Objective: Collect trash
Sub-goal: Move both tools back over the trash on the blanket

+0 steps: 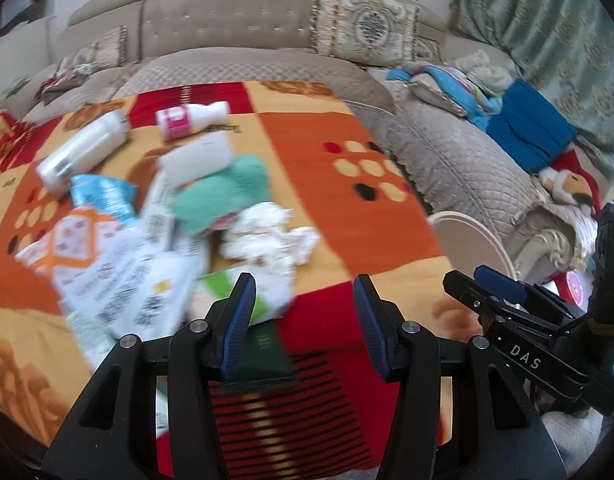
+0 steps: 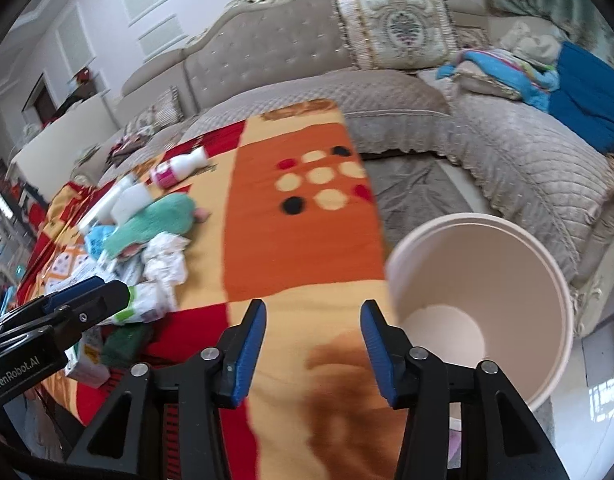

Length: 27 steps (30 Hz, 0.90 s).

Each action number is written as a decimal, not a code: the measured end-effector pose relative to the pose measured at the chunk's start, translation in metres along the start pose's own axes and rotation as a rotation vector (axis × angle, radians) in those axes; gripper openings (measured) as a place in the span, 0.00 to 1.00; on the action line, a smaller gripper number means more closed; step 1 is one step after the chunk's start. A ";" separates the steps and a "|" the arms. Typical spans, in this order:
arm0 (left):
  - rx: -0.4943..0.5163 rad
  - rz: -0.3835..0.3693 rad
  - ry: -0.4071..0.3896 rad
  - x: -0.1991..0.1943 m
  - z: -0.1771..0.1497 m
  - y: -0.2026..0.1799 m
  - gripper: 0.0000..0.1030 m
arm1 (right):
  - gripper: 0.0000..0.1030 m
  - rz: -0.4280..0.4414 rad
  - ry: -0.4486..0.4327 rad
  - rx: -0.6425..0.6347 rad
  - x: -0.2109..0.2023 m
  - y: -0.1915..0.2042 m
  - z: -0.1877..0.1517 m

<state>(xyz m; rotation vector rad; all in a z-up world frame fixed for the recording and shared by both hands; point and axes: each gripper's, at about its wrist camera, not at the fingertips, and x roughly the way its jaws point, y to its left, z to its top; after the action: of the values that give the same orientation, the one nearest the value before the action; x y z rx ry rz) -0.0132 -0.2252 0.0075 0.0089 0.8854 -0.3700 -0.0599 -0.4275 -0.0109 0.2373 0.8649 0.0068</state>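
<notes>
Two claws are out in front of us, and both are empty with their blue fingers apart.

From the left wrist camera, we see the left claw (image 1: 303, 320) over a bright blanket (image 1: 307, 168) that covers the desk. The pile of trash (image 1: 167, 208) lies just ahead of this claw and a bit to its left. Nearest is a crumpled white paper (image 1: 271, 236), close in front of the left finger. Behind it are a green cloth (image 1: 223, 192), some printed packets (image 1: 119, 276) and two white bottles (image 1: 83, 152), lying on their sides with their long way running up to the right. The rim of the bin (image 1: 475, 236) peeks in far on the right, near the right claw (image 1: 483, 280).

From the right wrist camera, we see the right claw (image 2: 313, 344) over bare blanket. The bin (image 2: 479, 300) stands open just beside its right finger, and we think it is empty. The trash sits well off to the left.

So we think the left claw is nearer the trash, and the right claw is nearer the bin.
</notes>
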 end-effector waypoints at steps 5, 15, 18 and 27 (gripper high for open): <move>-0.056 0.046 -0.010 -0.015 -0.007 0.040 0.48 | 0.49 0.042 0.023 -0.053 0.010 0.031 0.001; -0.120 0.111 0.026 -0.034 -0.032 0.097 0.48 | 0.50 0.146 0.083 -0.120 0.025 0.079 -0.007; -0.138 0.114 0.037 -0.036 -0.040 0.106 0.48 | 0.50 0.148 0.099 -0.139 0.033 0.090 -0.009; -0.192 0.060 0.094 -0.027 -0.055 0.110 0.48 | 0.58 0.175 0.132 -0.168 0.045 0.103 -0.011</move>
<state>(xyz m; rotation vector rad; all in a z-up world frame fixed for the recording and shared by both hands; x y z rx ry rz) -0.0350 -0.1046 -0.0234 -0.1248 1.0088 -0.2289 -0.0299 -0.3203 -0.0303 0.1551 0.9675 0.2600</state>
